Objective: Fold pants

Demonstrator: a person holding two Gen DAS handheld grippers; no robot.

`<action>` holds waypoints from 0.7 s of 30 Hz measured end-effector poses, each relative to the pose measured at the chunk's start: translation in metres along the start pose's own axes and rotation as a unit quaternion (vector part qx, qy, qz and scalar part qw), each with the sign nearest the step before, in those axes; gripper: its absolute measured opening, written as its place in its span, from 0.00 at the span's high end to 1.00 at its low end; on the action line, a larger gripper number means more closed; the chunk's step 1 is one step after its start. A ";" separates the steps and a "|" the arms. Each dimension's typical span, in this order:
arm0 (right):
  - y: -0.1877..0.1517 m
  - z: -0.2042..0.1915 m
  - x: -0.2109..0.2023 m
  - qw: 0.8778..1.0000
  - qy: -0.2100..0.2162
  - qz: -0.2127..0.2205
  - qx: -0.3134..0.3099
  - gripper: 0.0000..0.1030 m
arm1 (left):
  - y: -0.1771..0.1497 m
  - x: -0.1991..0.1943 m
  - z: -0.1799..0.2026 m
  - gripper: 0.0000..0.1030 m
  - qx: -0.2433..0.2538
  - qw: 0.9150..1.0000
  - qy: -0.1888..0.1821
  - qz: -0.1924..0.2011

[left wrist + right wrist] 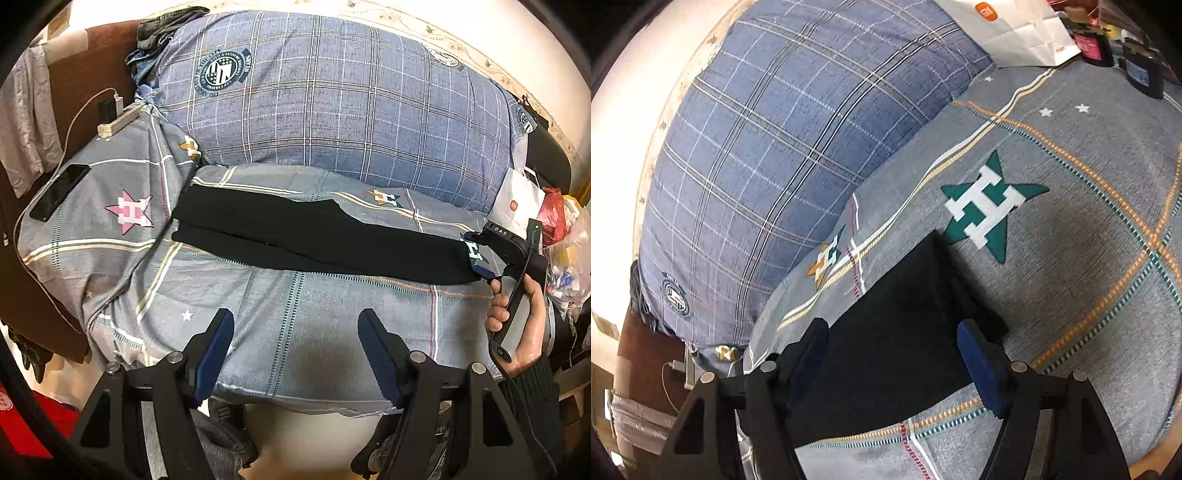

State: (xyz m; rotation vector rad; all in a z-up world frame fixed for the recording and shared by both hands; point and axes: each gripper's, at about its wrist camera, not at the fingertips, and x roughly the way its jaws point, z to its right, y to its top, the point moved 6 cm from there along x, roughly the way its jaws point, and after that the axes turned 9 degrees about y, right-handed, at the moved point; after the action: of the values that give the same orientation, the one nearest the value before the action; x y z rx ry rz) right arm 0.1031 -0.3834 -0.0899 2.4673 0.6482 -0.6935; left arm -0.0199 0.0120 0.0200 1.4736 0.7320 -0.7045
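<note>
Across the middle of the bed (295,332), black pants (314,240) lie stretched out lengthwise, legs stacked.

Laid long and flat like this, the pants look ready for an end-to-end fold, so each tool waits near its own part of the job. Right gripper (892,350) hangs over the end nearest the bed's right edge, jaws wide apart and straddling the cloth, clamping nothing. Left gripper (295,343) hovers by the near edge, jaws equally spread, empty, apart from the pants.
</note>
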 end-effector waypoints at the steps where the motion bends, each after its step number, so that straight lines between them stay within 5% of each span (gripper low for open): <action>1: -0.002 -0.001 0.002 1.000 0.013 -0.011 0.003 0.27 | -0.002 -0.002 -0.001 0.32 0.001 1.000 0.002 -0.002; 4: -0.010 -0.007 0.013 0.994 0.085 -0.059 0.025 0.27 | -0.003 -0.009 -0.002 0.32 -0.004 1.000 0.005 0.001; 9: -0.023 -0.016 0.029 0.987 0.108 -0.121 0.017 0.27 | -0.005 -0.023 -0.001 0.32 -0.002 1.000 0.012 0.011; 21: -0.011 -0.006 0.008 0.993 0.077 -0.094 0.002 0.27 | -0.011 -0.022 0.006 0.32 0.007 1.000 0.007 0.007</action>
State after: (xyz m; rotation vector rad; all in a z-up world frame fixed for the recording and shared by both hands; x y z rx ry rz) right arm 0.1049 -0.3688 -0.0937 2.5021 0.9484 -0.5751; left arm -0.0423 0.0059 0.0310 1.4958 0.7277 -0.6909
